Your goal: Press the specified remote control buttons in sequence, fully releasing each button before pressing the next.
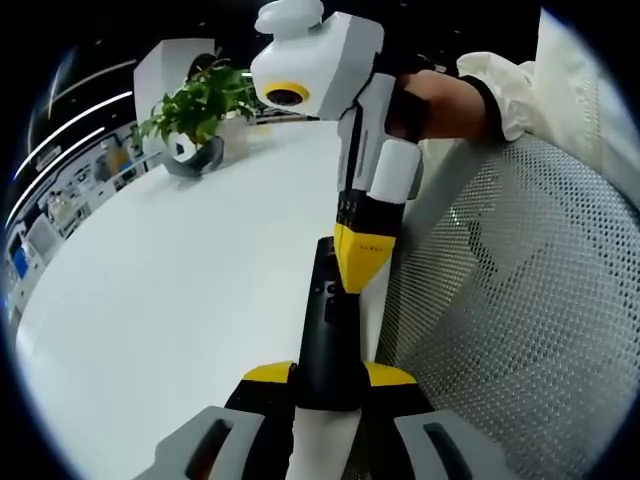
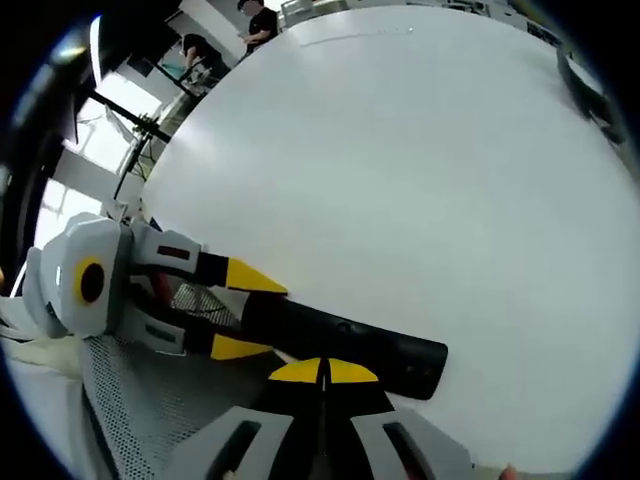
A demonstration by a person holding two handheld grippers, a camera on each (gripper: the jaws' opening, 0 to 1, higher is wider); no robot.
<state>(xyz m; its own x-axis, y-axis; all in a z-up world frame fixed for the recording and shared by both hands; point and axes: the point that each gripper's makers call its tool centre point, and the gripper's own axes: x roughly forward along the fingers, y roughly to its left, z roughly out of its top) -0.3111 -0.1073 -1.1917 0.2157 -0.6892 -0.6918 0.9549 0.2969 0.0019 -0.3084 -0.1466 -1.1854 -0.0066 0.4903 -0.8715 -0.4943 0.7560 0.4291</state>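
A black remote control (image 1: 327, 310) is held over the edge of the white table (image 1: 170, 290). My left gripper (image 1: 328, 375) is shut on its near end, one yellow-tipped jaw on each side. My right gripper (image 1: 360, 262) comes down from above, shut, with its yellow tips touching the remote's top face near the buttons. In the right gripper view the remote (image 2: 380, 352) lies across just ahead of my shut right gripper (image 2: 324, 370). There my left gripper (image 2: 247, 312) clamps the remote's left end.
A potted green plant (image 1: 200, 108) stands at the far side of the table. A white mesh chair (image 1: 520, 300) is close on the right, below the remote. A person's hand (image 1: 440, 100) holds the right gripper. A dark object (image 2: 590, 90) lies at the table's far edge.
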